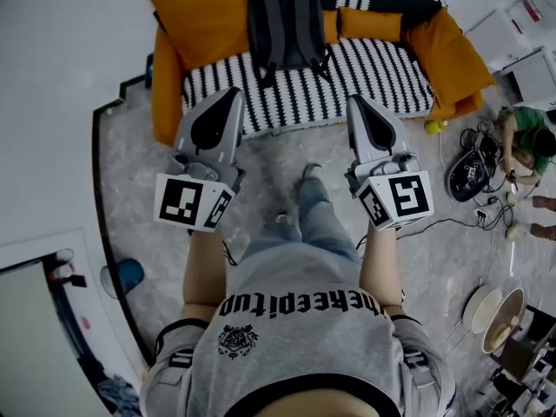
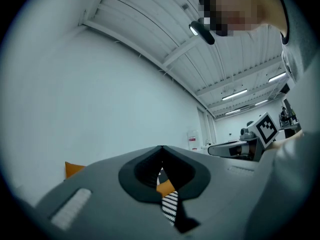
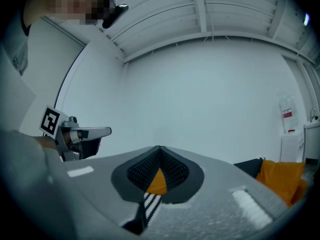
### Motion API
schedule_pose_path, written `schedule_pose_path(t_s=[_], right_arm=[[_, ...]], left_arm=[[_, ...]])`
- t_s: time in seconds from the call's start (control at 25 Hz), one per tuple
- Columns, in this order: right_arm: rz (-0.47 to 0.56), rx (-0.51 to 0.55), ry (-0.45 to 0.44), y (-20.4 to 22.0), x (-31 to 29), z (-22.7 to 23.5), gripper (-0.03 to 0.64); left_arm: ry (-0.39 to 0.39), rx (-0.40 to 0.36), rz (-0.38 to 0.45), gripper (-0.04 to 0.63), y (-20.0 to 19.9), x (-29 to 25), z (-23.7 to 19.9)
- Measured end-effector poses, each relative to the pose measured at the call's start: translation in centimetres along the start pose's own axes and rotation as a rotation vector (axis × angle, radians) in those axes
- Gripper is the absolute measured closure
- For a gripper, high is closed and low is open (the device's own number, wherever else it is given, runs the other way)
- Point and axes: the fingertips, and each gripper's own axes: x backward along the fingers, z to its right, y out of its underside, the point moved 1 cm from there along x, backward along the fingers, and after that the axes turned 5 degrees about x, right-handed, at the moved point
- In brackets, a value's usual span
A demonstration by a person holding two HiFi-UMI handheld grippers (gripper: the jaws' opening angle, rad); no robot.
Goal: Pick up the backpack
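Backpack [image 1: 285, 20] stands upright on sofa [image 1: 365, 85] (long axis up the backrest), ahead of both tongs, well apart; left gripper [image 1: 233, 94] & right gripper [image 1: 354, 101] jaws together, empty; backpack approx midway btw them.

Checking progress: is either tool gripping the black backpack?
No, the black fabric backpack sits on the striped sofa, beyond the left tool and right tool.
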Motion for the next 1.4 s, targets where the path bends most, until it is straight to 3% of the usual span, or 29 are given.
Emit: schedule_pose_path(t_s=[0.28, 0.84, 1.4], right_arm=[[0.008, 0.0, -0.022, 0.5, -3.3, 3.0, 0.615], [0.035, -0.012, -0.095, -0.2, -12.1, 11.4, 0.615], [0.015, -0.031, -0.174, 2.3, -18.3, 18.4, 0.615]], left_arm=[[-0.043, 0.029, 0.019, 0.58, 0.5, -3.2, -2.3], [-0.093, -0.03, 0.013, 0.58, 0.7, -13.4, -5.2], [-0.17, -0.039, 0.027, 0.58, 1.7, -21.5, -7.0]])
